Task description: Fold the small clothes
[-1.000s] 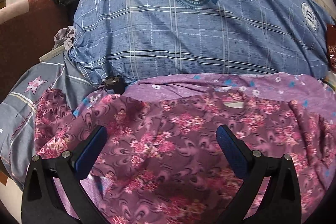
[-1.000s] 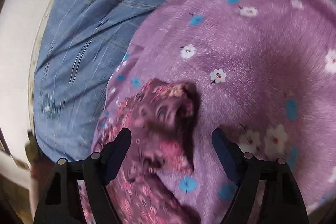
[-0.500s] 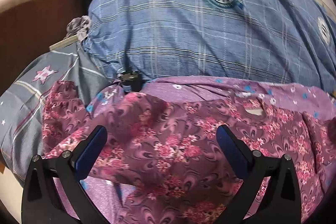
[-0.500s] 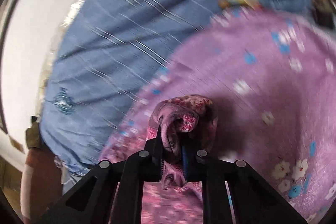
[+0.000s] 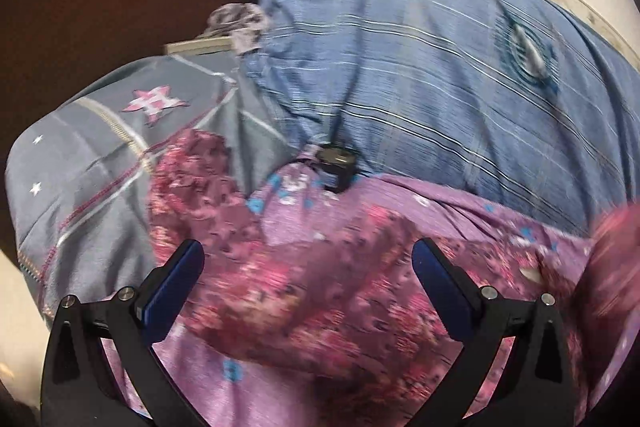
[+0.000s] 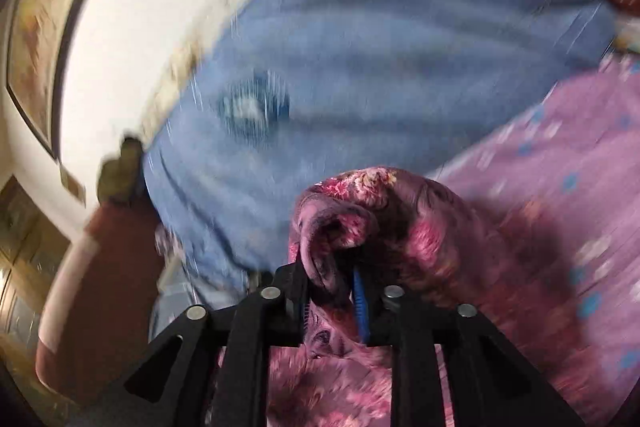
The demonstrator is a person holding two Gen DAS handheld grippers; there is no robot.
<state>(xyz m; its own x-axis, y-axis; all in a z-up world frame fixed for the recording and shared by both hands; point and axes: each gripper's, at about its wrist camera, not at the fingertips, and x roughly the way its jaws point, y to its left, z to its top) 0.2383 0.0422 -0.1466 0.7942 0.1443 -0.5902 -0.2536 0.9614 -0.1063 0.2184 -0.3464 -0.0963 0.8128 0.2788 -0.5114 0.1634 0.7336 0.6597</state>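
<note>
My left claw (image 5: pixel 308 267) hangs with fingers spread over the crumpled maroon floral cotton garment (image 5: pixel 320 299), which lies crosswise on the lilac flowered bedspread (image 5: pixel 460 203). My right claw (image 6: pixel 330 287) is clamped on its bunched right end, lifted. The blue checked pillow (image 5: pixel 420 67) crowds behind.

Floral garment (image 5: pixel 320 291): thin maroon-pink printed cloth, soft, crumpled, between left gripper (image 5: pixel 308 263) fingers. Purple sheet (image 5: pixel 460 203) beyond: matt flowered cloth. Blue checked bedding (image 5: pixel 420 75) farther: woven cloth, creased. Right gripper (image 6: pixel 330 291): matt black plastic, shiny metal rivets, blue ribbed pads (image 6: pixel 360 301).
</note>
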